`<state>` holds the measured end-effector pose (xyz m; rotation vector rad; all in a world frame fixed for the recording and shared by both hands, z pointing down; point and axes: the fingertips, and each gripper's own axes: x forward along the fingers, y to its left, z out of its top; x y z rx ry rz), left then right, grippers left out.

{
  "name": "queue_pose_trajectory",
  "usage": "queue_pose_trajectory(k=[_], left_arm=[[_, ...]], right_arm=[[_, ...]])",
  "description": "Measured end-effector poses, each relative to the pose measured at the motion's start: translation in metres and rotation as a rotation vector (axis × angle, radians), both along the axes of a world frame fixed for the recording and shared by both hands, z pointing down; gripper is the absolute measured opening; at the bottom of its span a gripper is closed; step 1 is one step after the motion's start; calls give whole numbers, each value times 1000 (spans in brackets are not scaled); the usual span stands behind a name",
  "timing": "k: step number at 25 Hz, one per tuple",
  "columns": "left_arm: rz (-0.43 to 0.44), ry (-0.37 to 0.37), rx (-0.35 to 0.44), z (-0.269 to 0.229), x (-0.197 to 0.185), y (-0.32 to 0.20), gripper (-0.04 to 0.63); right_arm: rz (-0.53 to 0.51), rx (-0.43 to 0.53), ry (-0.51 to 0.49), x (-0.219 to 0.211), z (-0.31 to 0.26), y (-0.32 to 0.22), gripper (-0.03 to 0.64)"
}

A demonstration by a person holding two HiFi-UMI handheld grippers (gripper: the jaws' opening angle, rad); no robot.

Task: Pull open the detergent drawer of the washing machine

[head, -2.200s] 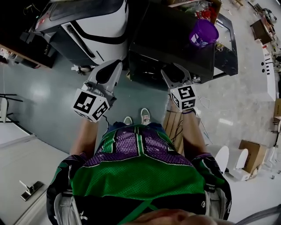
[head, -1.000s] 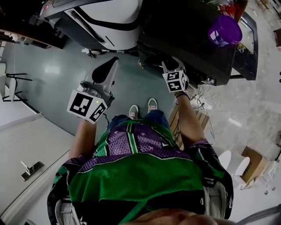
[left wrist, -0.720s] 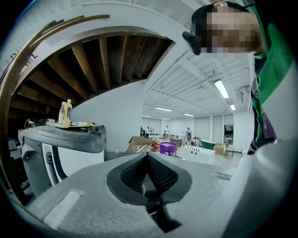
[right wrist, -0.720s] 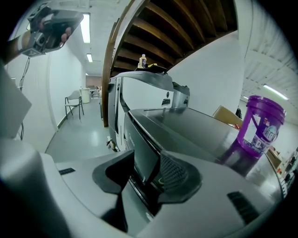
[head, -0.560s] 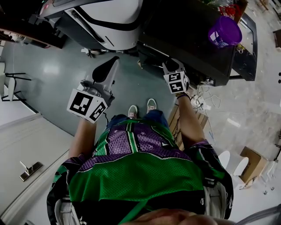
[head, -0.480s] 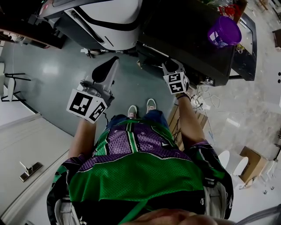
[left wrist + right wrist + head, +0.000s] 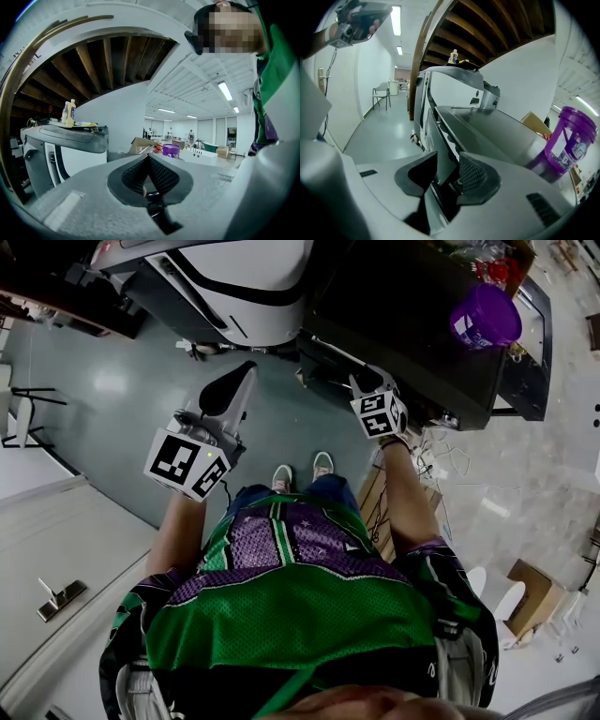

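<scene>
Dark-grey detergent drawer [image 7: 440, 152] isn't sliding out yet; right tongs [image 7: 447, 164] have just been closing, now gripping its front panel; left tongs [image 7: 147, 161] idling pinched together, empty.

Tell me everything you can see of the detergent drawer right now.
The detergent drawer shows as a thin, dark, glossy front panel, plastic by its look, upright at the front top edge of the dark washing machine. The right hand-held gripper straddles it; its jaws have just been closing and pinch it, one pad per face. Whether it is out yet I cannot tell.
</scene>
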<state>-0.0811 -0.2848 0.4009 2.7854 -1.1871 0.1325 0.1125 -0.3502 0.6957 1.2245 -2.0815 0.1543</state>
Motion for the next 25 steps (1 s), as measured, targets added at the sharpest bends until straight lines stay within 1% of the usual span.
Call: queue_pose_trajectory(k=[1,2,4,8,14,21,25], left_arm=[[-2,1,-2,1,-1,0,17],[-3,2,-4,2,-1,-1,17],[-2,4,-6,3,0,-1,17],[7,6,-1,3,3,1,17],[3,20,7,-3,-2,5,17],[4,55,7,-8,-13,15,17],[20,58,17,-9,-20,25,17]], right_arm=[[-12,-2,11,1,-1,-1,131],[-23,-6,20,2,-1,-3,90],[-38,-17,23,3,-1,-2,75],[-63,-27,32,3,-1,1,64],[-85,-47,25,-2,-2,11,58],[-88,-70,32,-10,-1,27,55],[-77,-83,30,-17,1,42,55]])
